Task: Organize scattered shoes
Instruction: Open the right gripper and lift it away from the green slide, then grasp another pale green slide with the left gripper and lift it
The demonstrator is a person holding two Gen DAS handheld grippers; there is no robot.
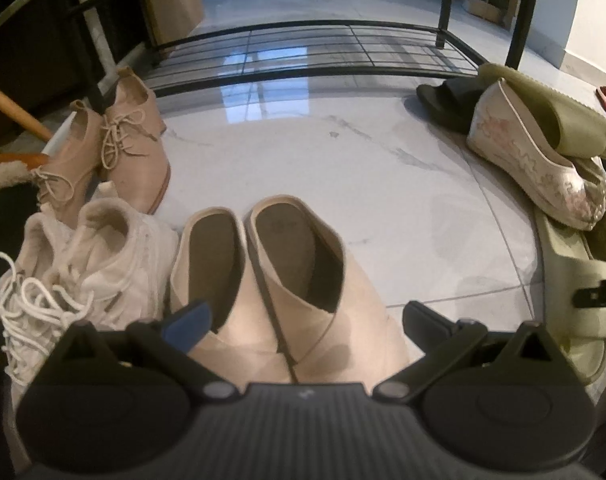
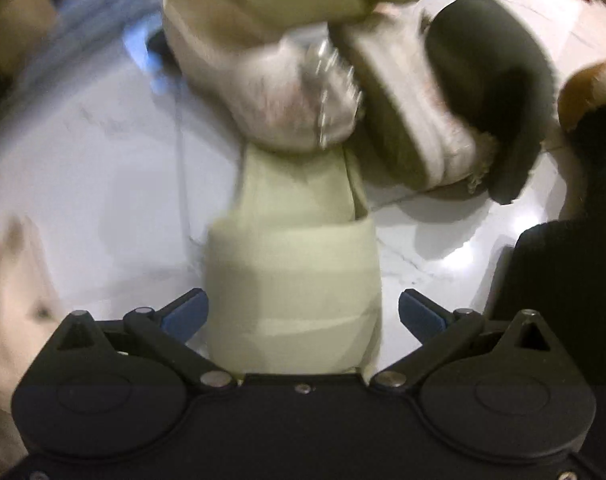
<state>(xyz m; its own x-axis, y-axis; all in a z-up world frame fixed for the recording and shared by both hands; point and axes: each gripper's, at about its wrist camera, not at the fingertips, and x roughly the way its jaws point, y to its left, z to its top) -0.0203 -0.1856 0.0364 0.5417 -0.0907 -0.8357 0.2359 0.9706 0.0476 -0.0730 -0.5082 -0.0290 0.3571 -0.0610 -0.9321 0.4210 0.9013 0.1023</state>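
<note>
L gripper (image 1: 307, 316) apart over beige mules (image 1: 287, 280); R gripper (image 2: 303, 312) apart round green slide (image 2: 291, 280)

2 mules (image 1: 271, 276) lie before the rack (image 1: 315, 52), sneakers (image 1: 83, 264) left.

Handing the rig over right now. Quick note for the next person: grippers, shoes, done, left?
Left gripper: open, straddling the beige ankle boots, nothing gripped.
Right gripper: open around the pale green slide sandal, not clamped; view is blurred.
Shoes: boots, white sneakers and pink lace-ups lie in pairs on the left. On the right, a heap: embroidered flat, second green slide, black slide.
Done: nothing on the shoe rack yet.
Left: sort the heap, rack all.
</note>
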